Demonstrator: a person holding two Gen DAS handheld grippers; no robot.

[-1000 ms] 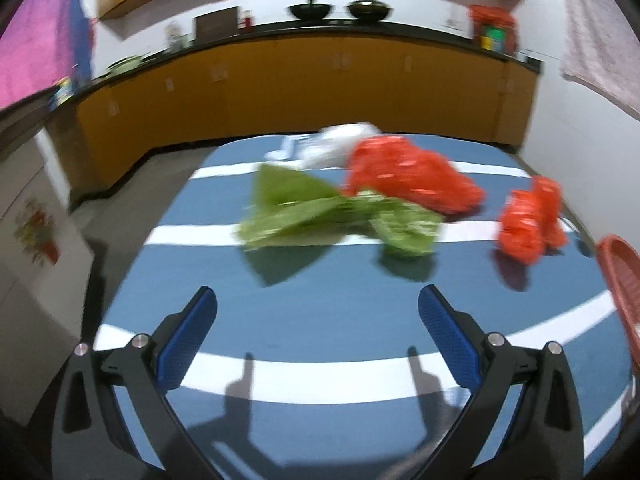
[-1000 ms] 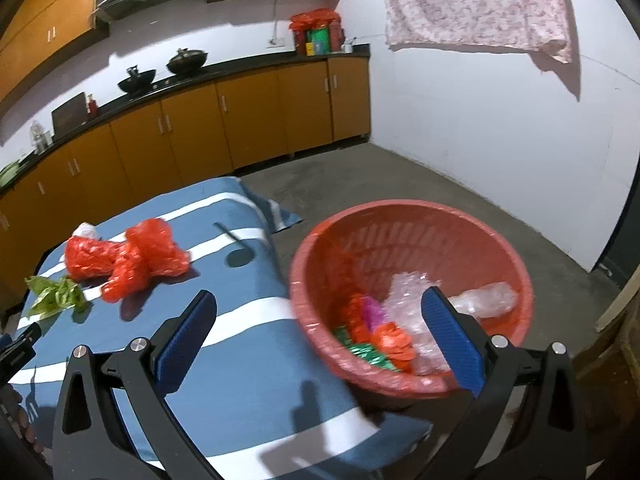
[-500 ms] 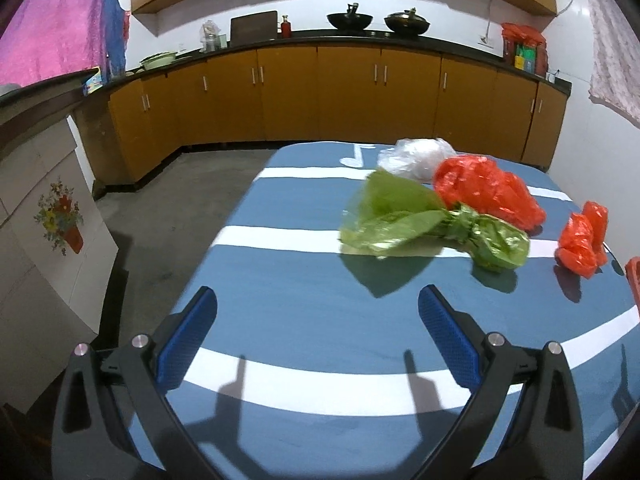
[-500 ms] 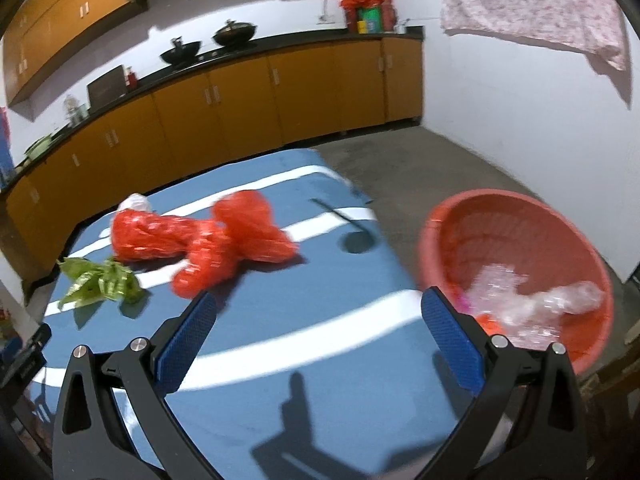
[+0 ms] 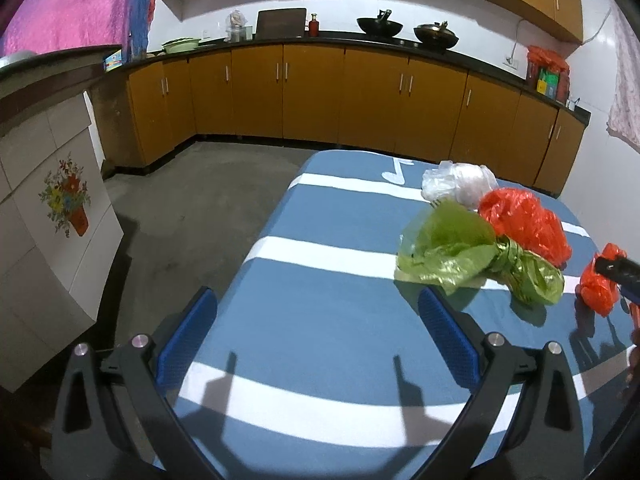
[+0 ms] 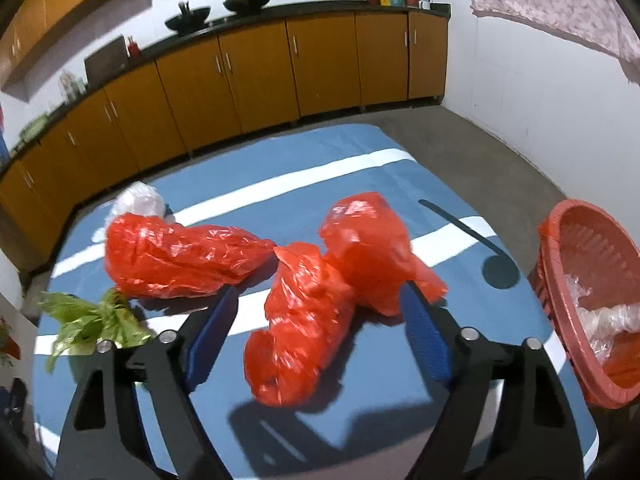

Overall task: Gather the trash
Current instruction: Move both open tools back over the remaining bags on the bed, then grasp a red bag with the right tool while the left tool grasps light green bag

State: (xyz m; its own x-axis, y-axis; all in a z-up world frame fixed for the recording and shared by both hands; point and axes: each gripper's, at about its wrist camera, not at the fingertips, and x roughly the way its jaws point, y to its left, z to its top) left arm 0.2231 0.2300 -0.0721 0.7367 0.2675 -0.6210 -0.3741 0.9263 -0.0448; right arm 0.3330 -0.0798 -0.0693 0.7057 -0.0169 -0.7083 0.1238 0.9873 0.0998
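The right claw is narrowing its jaws around a twisted red bag lying on the blue striped worktop, pads not yet pressing. The left claw is hanging open over bare cloth, the green bag just beyond, the red basket sitting at the worktop's right edge.
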